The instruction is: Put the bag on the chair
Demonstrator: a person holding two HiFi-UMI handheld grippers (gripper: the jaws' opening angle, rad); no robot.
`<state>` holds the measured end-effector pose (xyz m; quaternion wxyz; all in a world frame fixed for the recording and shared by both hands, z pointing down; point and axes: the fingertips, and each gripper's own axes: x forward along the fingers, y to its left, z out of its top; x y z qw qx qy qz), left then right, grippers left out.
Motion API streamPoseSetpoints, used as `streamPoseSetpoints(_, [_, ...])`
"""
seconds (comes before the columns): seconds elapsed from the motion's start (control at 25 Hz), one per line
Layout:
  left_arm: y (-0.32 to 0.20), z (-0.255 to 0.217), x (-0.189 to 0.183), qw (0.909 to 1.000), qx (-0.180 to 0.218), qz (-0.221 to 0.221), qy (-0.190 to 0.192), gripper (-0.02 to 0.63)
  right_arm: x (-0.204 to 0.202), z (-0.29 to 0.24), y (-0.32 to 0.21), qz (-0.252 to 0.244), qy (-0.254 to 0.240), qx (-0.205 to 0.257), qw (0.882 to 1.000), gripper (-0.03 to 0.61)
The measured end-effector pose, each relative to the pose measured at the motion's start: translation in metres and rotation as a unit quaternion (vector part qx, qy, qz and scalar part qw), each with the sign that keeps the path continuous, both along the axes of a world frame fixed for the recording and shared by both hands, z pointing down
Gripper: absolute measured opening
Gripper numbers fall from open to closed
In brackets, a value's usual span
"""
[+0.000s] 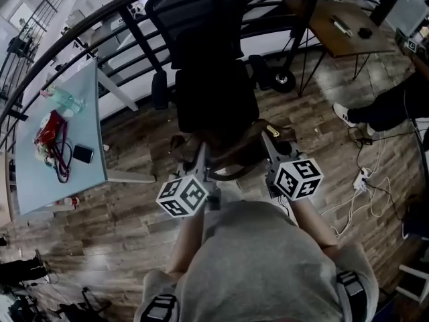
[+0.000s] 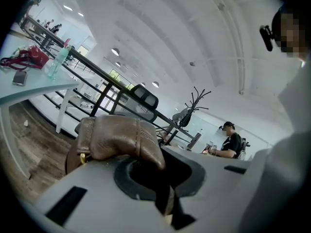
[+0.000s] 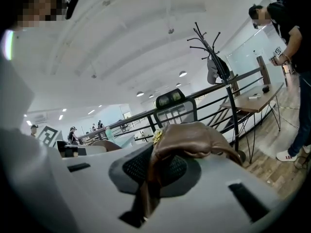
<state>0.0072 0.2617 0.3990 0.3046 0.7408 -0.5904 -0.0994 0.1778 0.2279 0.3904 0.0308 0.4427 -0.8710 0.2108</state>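
Left gripper (image 1: 200, 156): jaws pinched together on the leather at the left end of the brown bag (image 1: 231, 154).
Right gripper (image 1: 269, 141): clamped likewise on the bag's right end.
Reason for hold: probably, paired grips keep the bag spread and level between them.
Chair (image 1: 216, 96): just beyond the bag, which seems not yet seated.

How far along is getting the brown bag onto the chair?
Done: the brown leather bag is picked up, with the left gripper and the right gripper both shut on it. In hand: it hangs between them just in front of the black office chair. Left: set it down on that chair and let go.
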Motion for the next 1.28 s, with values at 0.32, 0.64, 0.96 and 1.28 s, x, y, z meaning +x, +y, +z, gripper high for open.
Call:
streamPoseSetpoints(0.32, [-0.078,0.006,-0.031,1.0000,-0.004,0.001,-0.001,0.021,-0.031,0.004,-0.078,0.000,0.002,-0.002,1.000,0.023])
streamPoseSetpoints(0.64, [-0.144,0.002,-0.061,0.9999,-0.013,0.002,-0.001,0.021,-0.062,-0.001,-0.145,-0.001,0.004,-0.010,1.000,0.023])
streamPoseSetpoints(0.96, [-0.199,0.003,-0.093,0.9999,-0.016,-0.002,-0.001,0.021,-0.094,0.000,-0.203,-0.005,0.008,-0.014,1.000,0.023])
streamPoseSetpoints(1.28, [-0.239,0.010,-0.121,0.9998,-0.019,0.001,0.000,0.021,-0.123,0.007,-0.243,-0.004,0.012,-0.017,1.000,0.023])
